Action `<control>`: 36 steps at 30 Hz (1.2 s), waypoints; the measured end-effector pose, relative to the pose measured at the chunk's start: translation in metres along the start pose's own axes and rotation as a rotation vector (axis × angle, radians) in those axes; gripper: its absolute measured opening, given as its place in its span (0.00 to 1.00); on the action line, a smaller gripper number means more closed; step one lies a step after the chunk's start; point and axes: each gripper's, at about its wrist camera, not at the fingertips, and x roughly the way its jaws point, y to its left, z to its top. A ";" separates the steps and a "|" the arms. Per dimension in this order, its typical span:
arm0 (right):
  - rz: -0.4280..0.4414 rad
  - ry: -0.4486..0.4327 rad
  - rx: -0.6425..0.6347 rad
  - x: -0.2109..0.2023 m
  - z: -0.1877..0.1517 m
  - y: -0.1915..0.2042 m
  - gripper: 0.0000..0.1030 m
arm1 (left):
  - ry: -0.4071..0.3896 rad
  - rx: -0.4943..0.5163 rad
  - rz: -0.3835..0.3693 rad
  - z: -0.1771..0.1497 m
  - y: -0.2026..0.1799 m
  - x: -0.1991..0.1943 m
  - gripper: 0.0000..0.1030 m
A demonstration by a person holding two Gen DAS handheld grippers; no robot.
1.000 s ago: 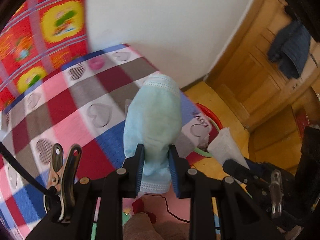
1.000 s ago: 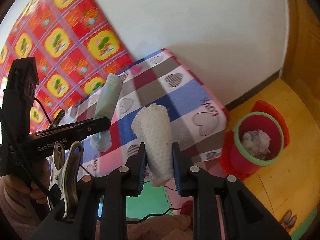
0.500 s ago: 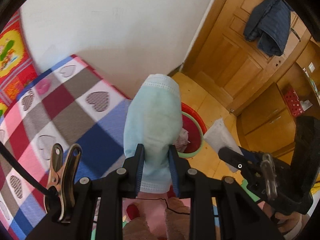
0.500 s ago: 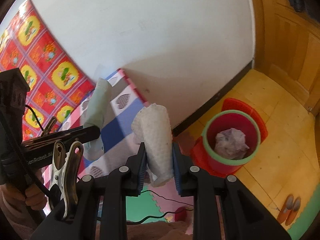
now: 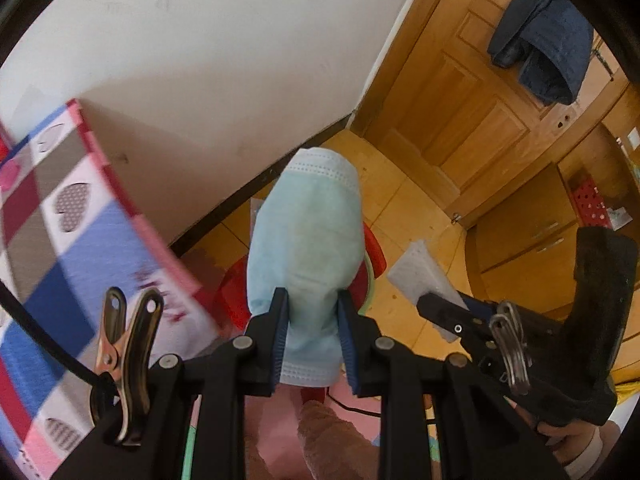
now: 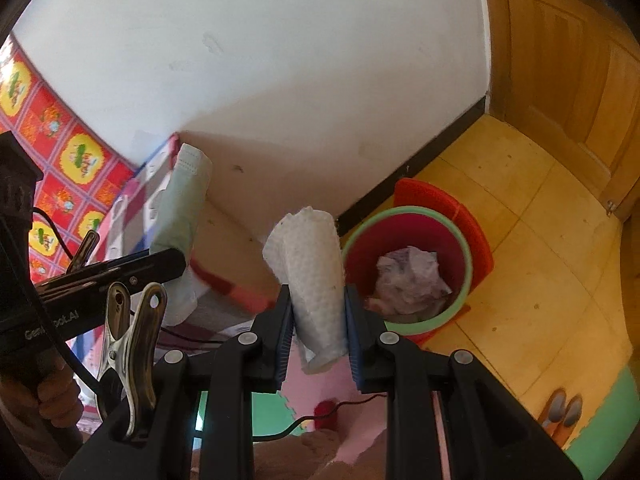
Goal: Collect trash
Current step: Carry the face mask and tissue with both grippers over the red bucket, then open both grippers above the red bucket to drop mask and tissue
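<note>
We see our left tool clamped on a pale blue face mask at centre, the checked desk at nine o'clock, and our right tool gripping a white paper towel at four o'clock.

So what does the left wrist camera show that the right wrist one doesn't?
Only the left wrist view shows the dark jacket hanging on the wooden door and the red crate. Only the right wrist view shows crumpled trash inside the red bin and the slippers. Both show the face mask in the left gripper and the paper towel in the right gripper.
</note>
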 end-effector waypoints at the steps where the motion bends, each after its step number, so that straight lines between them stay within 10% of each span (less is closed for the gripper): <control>1: -0.004 0.005 -0.002 0.004 0.003 -0.011 0.24 | 0.000 0.000 0.003 0.002 -0.003 0.007 0.24; 23: -0.004 0.166 -0.009 0.113 0.025 -0.134 0.24 | 0.172 -0.096 0.061 -0.006 -0.013 0.238 0.25; 36: 0.001 0.235 0.019 0.154 0.017 -0.160 0.24 | 0.271 -0.130 0.101 -0.019 -0.005 0.306 0.26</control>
